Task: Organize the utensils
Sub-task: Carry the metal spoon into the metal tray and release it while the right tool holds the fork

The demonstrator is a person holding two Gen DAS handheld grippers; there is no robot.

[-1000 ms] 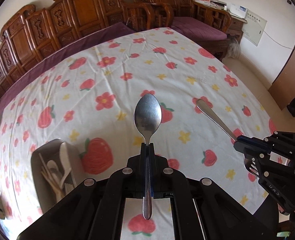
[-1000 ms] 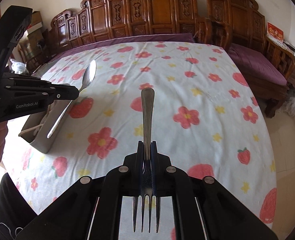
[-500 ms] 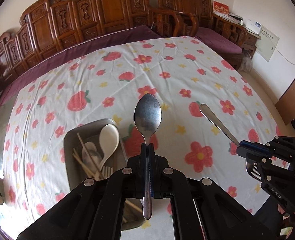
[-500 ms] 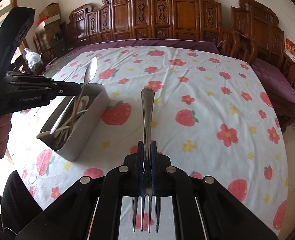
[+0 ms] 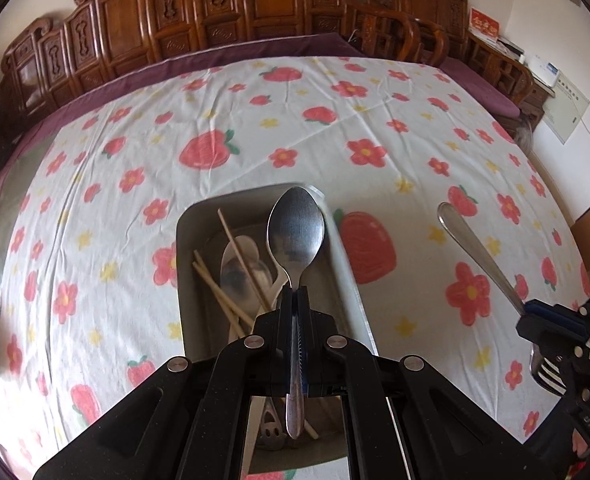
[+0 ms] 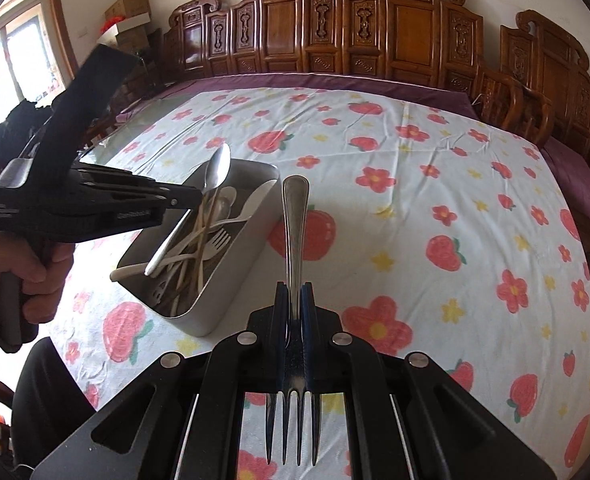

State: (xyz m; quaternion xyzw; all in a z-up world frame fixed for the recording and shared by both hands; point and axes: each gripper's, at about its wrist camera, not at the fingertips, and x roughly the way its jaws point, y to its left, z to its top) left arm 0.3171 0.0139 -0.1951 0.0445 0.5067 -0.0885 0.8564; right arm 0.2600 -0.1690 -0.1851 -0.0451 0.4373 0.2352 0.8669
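Note:
My left gripper (image 5: 294, 292) is shut on a metal spoon (image 5: 296, 224), bowl pointing forward, held above the open grey metal utensil tray (image 5: 349, 264). The same spoon (image 6: 219, 168) and gripper (image 6: 193, 199) show over the tray (image 6: 231, 280) in the right wrist view. The tray holds chopsticks (image 5: 223, 300), white plastic spoons (image 6: 255, 200), a fork (image 6: 215, 242) and other utensils. My right gripper (image 6: 295, 290) is shut on a metal fork (image 6: 295, 216), handle forward and tines toward the camera, held right of the tray; it shows in the left wrist view (image 5: 529, 312) with the fork handle (image 5: 471, 248).
The table wears a white cloth with strawberries and flowers (image 6: 435, 184). Carved wooden chairs (image 6: 375, 28) line its far side and right. A person's hand (image 6: 35, 268) grips the left tool at the table's near left edge.
My left gripper has swung left with the spoon until it hangs over the tray. The right gripper with the fork has followed, closer to the tray.

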